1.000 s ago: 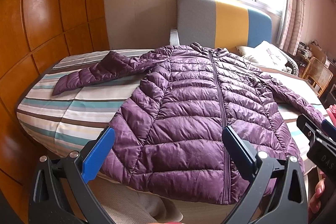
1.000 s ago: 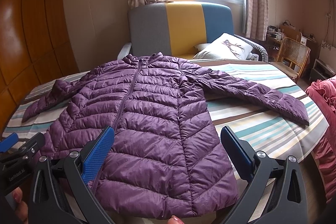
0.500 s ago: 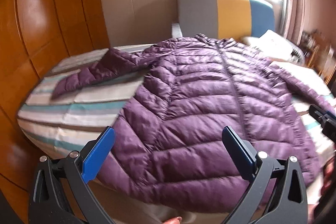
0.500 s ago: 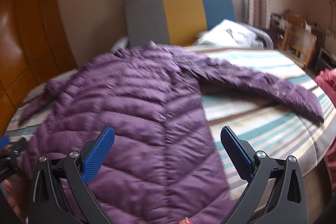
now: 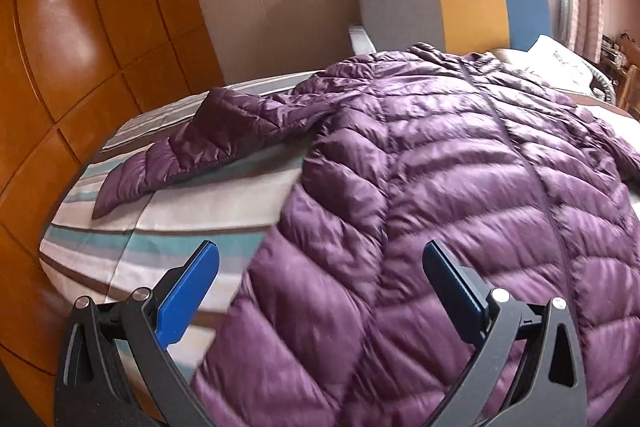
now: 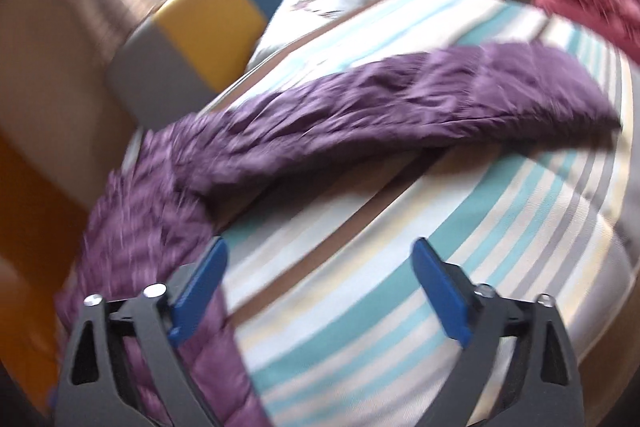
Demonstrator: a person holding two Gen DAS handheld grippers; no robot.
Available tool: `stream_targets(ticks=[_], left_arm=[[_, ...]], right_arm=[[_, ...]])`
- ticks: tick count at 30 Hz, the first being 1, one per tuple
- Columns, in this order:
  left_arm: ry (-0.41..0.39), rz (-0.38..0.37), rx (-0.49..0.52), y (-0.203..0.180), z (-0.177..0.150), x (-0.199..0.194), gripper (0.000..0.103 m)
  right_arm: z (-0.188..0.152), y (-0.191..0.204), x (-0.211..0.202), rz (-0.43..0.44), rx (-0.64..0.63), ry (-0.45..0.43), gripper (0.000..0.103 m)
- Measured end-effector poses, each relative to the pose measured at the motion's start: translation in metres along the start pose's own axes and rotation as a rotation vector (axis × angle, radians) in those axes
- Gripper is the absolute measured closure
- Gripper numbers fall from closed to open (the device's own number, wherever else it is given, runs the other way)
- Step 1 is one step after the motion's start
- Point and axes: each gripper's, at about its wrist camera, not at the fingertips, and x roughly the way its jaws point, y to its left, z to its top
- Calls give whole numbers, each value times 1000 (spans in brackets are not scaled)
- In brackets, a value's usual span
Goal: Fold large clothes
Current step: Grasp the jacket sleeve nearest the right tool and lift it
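Both tongs spread, right tongs just narrowing, purple jacket on striped bed, wooden wall

My left gripper is a dark grey, matte plastic frame with triangular cut-outs in each arm, round silver screw heads near the knuckles, and flat bright-blue pads on both fingers. My right gripper looks the same, though blurred: grey frame, silver screws, blue pads.
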Motion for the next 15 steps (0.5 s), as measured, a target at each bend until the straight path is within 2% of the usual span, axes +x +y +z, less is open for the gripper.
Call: stream_targets(ticks=[2, 4, 8, 12, 15], left_arm=[[11, -8, -3, 3, 4, 13, 2], [22, -26, -8, 6, 7, 24, 2], [34, 9, 3, 8, 8, 43, 2], [61, 3, -11, 11, 2, 55, 2], [56, -3, -4, 10, -2, 58, 2]], right_arm=[[12, -23, 10, 14, 141, -5, 25], [23, -43, 16, 40, 250, -31, 36], [42, -69, 19, 30, 359, -96, 39], [54, -85, 25, 29, 459, -130, 46], [62, -90, 29, 29, 501, -143, 46]])
